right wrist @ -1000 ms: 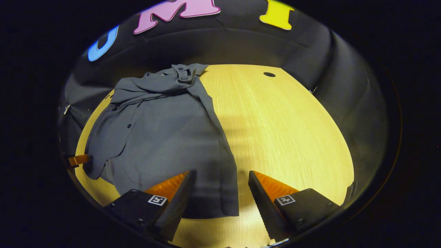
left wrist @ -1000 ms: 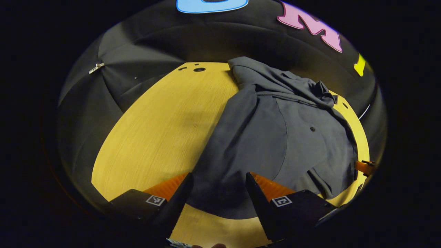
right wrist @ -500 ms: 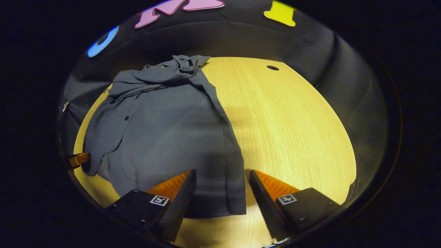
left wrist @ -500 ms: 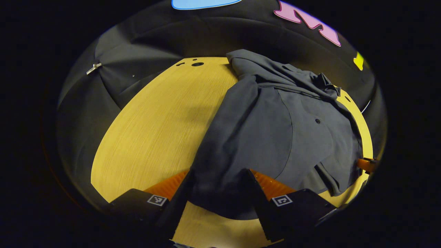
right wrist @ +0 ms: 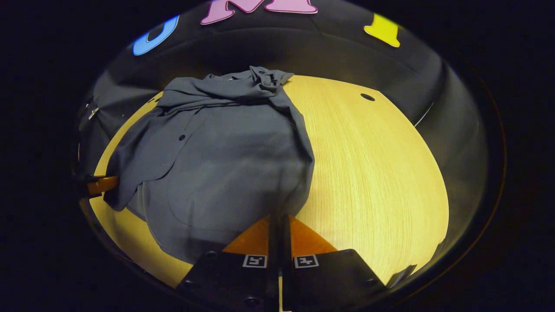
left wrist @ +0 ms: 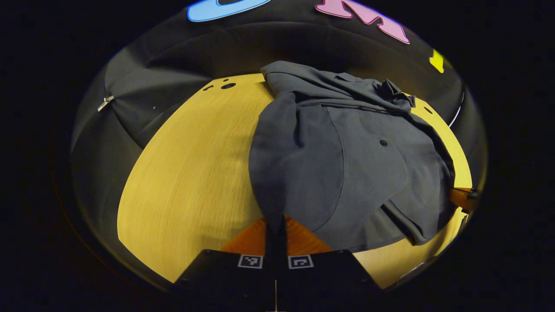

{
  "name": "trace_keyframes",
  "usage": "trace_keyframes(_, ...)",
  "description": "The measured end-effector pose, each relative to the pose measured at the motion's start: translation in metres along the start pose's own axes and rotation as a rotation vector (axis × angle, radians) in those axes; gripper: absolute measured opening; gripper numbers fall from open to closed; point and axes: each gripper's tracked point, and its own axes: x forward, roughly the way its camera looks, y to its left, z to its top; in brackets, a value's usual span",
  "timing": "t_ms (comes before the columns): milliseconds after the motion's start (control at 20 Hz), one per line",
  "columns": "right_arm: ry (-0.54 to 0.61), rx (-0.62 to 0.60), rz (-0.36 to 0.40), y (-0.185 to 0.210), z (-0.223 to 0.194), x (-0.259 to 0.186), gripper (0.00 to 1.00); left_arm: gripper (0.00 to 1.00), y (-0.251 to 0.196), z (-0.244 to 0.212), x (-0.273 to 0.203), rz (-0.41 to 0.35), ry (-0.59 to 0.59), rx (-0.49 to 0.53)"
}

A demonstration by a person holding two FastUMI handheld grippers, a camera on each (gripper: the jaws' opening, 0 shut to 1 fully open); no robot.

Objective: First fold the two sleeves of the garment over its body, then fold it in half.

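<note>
Both jaws, spread a moment ago, are now pinched on the grey shirt's [left wrist: 347, 164] hem corners — left gripper [left wrist: 275, 227], right gripper [right wrist: 279, 225] — so the half fold can be started.

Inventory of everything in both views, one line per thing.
shirt: 1, grey, rumpled on the table, near hem lifted at both corners
button: 1 showing, dark, on the shirt front
table: 1, light wood, under the shirt
holes: a few, dark, far table corners
clip: 1, metal, on the booth wall
left gripper: 1, shut on the shirt's near left corner
right gripper: 1, shut on the near right corner
</note>
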Motion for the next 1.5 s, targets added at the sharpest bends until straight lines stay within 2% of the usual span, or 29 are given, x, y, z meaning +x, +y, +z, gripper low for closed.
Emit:
trace_keyframes(100,0.013,0.022,0.028,-0.001,0.0,-0.004,0.06,0.06,-0.003,0.001,0.0,-0.021,-0.012,-0.028)
trace_keyframes(350,0.007,0.036,0.041,-0.003,0.008,-0.009,0.05,0.05,-0.007,0.012,-0.015,-0.078,-0.028,-0.176)
trace_keyframes(600,-0.04,0.036,0.071,-0.004,0.039,-0.021,0.05,0.05,-0.011,0.04,-0.033,-0.097,-0.076,-0.215)
trace_keyframes(1000,-0.184,0.053,0.101,-0.001,0.135,-0.022,0.05,0.05,-0.012,0.129,-0.054,-0.111,-0.219,-0.294)
trace_keyframes(1200,-0.257,0.058,0.117,0.001,0.183,-0.019,0.05,0.05,-0.01,0.187,-0.056,-0.1,-0.333,-0.267)
trace_keyframes(1400,-0.323,0.076,0.128,0.004,0.235,-0.006,0.05,0.05,-0.021,0.23,-0.046,-0.116,-0.393,-0.268)
trace_keyframes(1450,-0.343,0.073,0.129,0.004,0.249,-0.004,0.05,0.02,-0.025,0.243,-0.043,-0.125,-0.409,-0.273)
trace_keyframes(1500,-0.367,0.069,0.129,0.005,0.265,0.0,0.05,0.05,-0.026,0.254,-0.042,-0.129,-0.422,-0.274)
